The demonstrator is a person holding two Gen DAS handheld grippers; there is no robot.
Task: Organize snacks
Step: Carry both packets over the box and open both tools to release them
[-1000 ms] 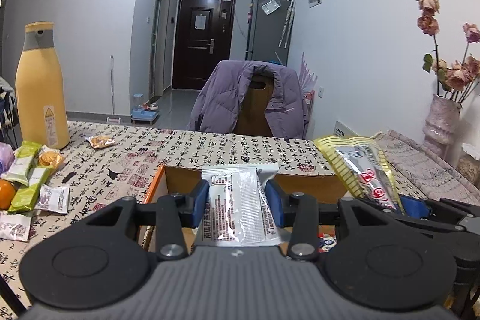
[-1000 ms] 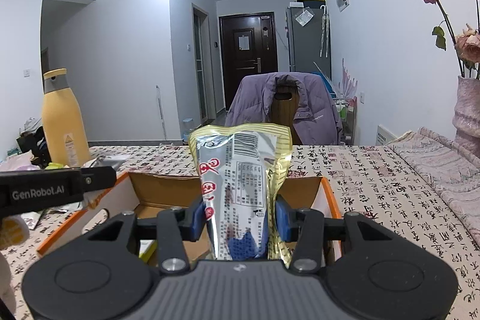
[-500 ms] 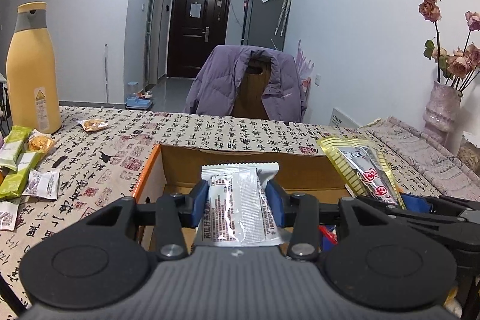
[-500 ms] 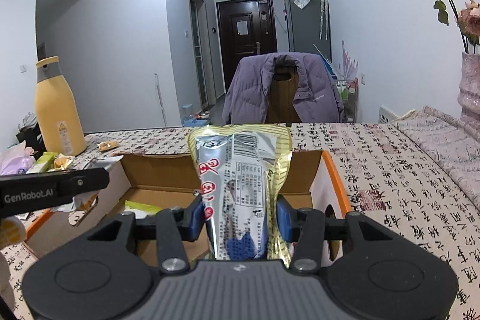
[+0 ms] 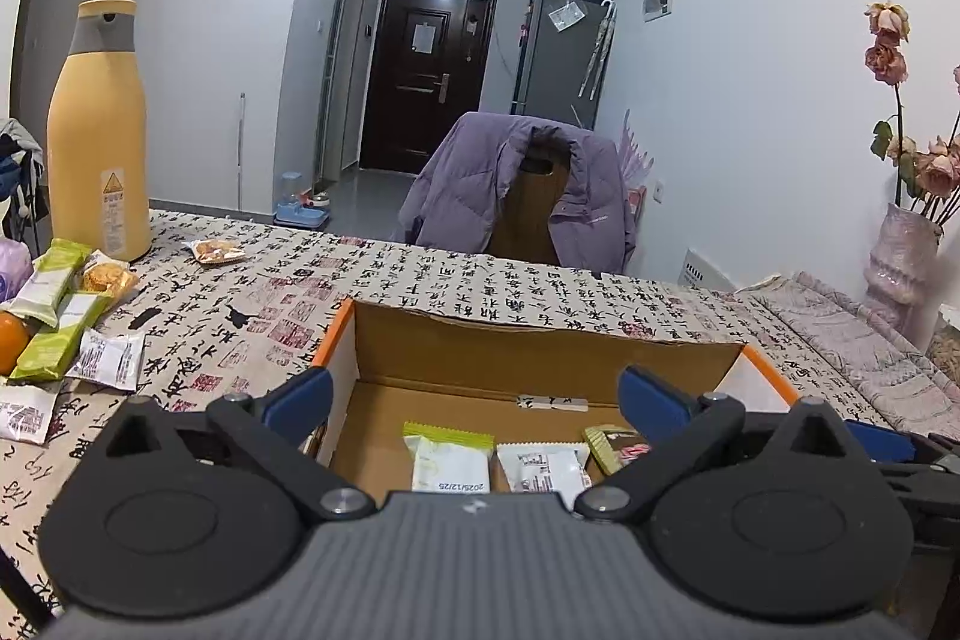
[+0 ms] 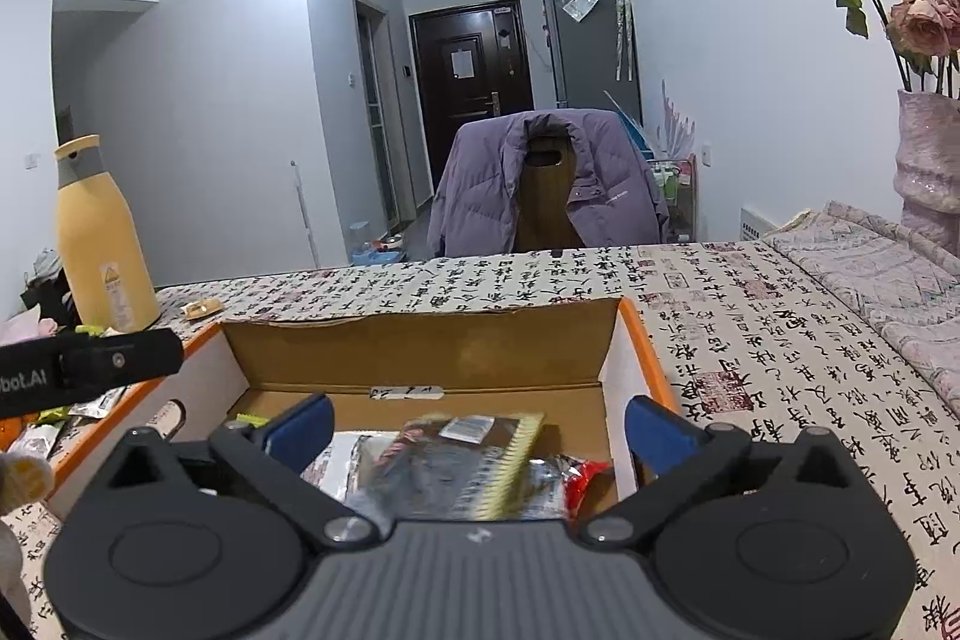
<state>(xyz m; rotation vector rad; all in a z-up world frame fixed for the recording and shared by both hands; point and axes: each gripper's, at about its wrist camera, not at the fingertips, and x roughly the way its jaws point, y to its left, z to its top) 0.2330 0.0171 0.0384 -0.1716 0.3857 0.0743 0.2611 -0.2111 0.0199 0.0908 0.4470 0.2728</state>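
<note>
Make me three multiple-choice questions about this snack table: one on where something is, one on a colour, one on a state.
1. Where does the tall bottle stand?
A. inside the box
B. on the tablecloth, left of the box
C. on the chair

2. What colour is the rim of the cardboard box?
A. orange
B. green
C. blue

3. What do the left gripper and right gripper hold?
A. a packet each
B. one shared packet
C. nothing

Answers: 1 B, it stands near the loose snacks; 2 A, orange edges show in both views; 3 C, both jaws are opening, with packets lying below in the box.
</note>
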